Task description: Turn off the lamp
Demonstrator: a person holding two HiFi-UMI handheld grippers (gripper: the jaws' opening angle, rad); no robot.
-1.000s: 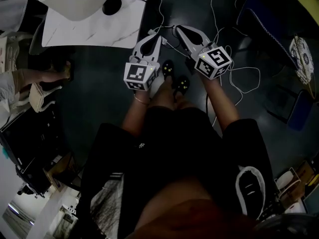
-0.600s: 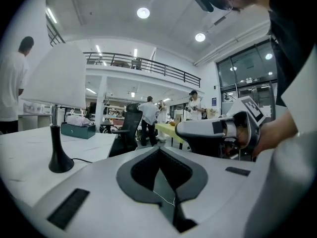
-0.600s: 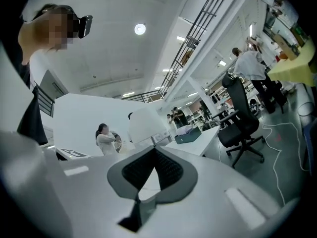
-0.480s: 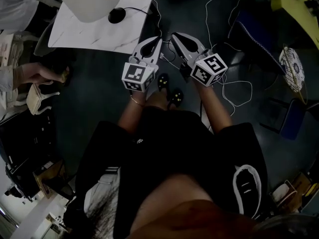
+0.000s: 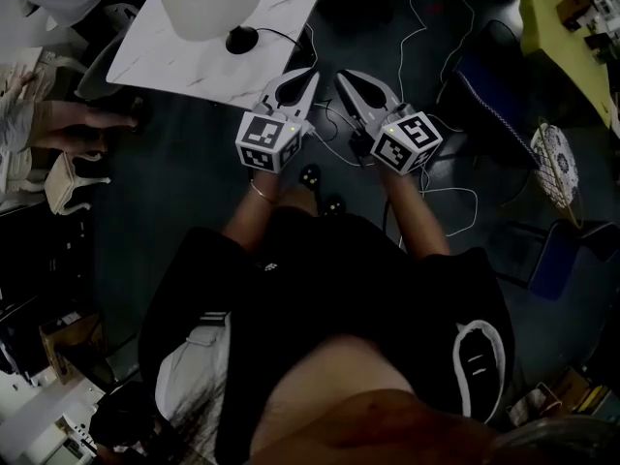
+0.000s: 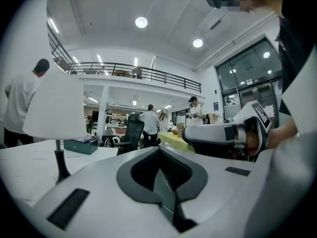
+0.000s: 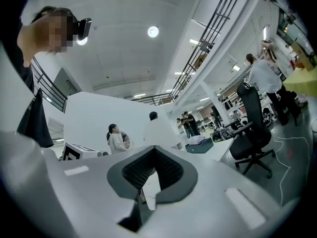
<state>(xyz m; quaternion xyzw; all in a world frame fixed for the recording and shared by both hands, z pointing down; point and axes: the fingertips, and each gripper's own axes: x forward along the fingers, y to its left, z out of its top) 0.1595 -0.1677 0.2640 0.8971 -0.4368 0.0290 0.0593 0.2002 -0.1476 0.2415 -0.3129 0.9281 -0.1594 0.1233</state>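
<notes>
Raised since earlier frame, left tool (image 5: 302,77) and right tool (image 5: 346,77) point toward far lamp (image 5: 206,3) on desk (image 5: 160,61); both shut, empty, tips suit pressing.

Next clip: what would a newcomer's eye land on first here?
The left claw and right claw sit side by side at the middle of the head view, both shut and empty, each topped by one of the black-and-white marker cubes. Ahead of them at upper left, the white-shaded lamp stands on a pale marble-look table. Loose white cables trail over the dark floor at right.
</notes>
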